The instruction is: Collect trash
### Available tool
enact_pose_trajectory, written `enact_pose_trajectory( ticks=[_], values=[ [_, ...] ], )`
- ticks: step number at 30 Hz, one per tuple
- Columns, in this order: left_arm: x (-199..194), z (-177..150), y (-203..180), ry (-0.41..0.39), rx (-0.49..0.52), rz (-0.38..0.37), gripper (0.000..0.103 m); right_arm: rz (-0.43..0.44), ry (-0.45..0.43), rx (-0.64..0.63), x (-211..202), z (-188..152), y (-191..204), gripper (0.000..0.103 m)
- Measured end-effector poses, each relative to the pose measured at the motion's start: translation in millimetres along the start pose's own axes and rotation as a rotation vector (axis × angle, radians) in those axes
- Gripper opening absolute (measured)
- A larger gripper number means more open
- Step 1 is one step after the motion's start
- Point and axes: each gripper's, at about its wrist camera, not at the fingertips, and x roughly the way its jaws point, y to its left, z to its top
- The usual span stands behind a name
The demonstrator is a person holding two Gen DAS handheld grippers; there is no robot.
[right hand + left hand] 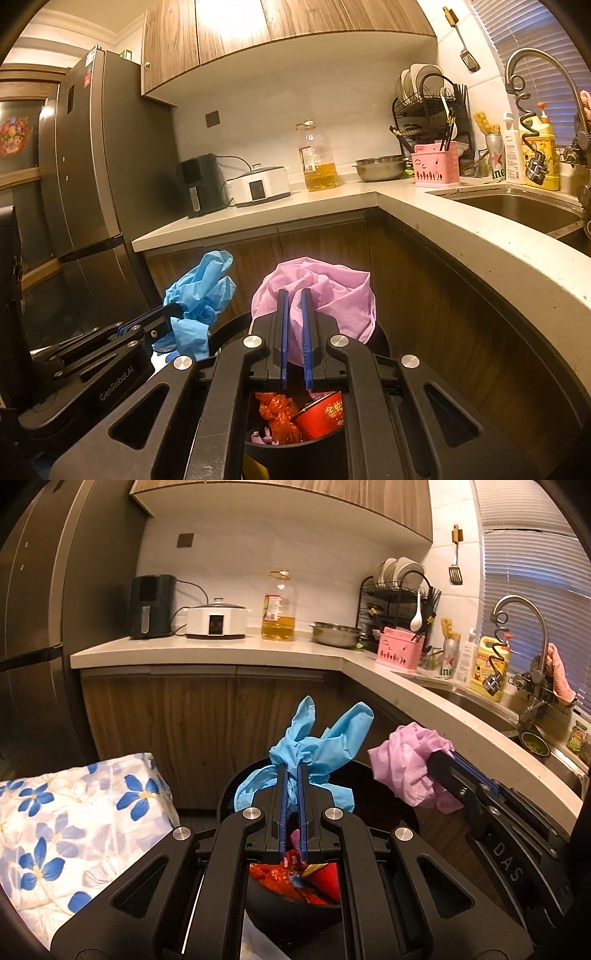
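a tall dark fridge [85, 192] stands at the left end of the kitchen. a pale surface [332, 201] runs from it along the wall and bends round to a metal sink [517, 206]. on the surface sit a black air fryer [151, 607], a white cooker [216, 618], a big oil bottle [279, 607], a metal bowl [335, 633] and a pink basket [399, 650]. a box with blue flowers [74, 819] is low on the left. a black trash bin [295, 446] sits on the floor below both claws, with red wrappers [277, 417] and what may be a red cup inside. the left claw [292, 771] is pinched tight on a crumpled blue glove [317, 738], held up over the bin. the right claw [294, 299] is pinched tight on a scrunched pink bag [332, 288], also over the bin, just beside the glove.
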Motion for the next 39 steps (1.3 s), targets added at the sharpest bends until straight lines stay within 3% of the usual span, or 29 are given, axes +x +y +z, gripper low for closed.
enact_pose_trajectory(
  ticks=[5, 7, 9, 13, 18, 23, 30, 35, 39],
  values=[
    [10, -4, 3, 0.03, 0.0, -0.001, 0.01, 0.003, 0.019, 0.002, 9, -2, -1, 0.008],
    [12, -5, 4, 0.032, -0.002, 0.004, 0.02, 0.002, 0.028, 0.006, 11, -3, -2, 0.013],
    [12, -6, 6, 0.029, -0.01, 0.003, 0.038, 0.0, 0.028, 0.013, 12, -3, -4, 0.022],
    [4, -6, 13, 0.011, -0.035, 0.017, 0.054, 0.0, 0.025, 0.024, 11, -2, -7, 0.031],
    [-14, -10, 26, -0.001, -0.05, 0.094, 0.078, -0.009, 0.031, 0.034, 5, -3, -9, 0.057],
    [-45, -20, 42, -0.01, -0.039, 0.199, 0.092, -0.013, 0.061, 0.026, -9, -10, 2, 0.084],
    [-110, -46, 72, -0.001, -0.035, 0.363, 0.097, -0.034, 0.113, -0.049, -39, -22, 35, 0.089],
    [-163, -63, 92, 0.005, -0.073, 0.438, 0.097, -0.039, 0.158, -0.067, -62, -31, 58, 0.096],
    [-202, -73, 101, -0.002, -0.093, 0.448, 0.097, -0.024, 0.163, -0.084, -88, -38, 79, 0.096]
  ],
)
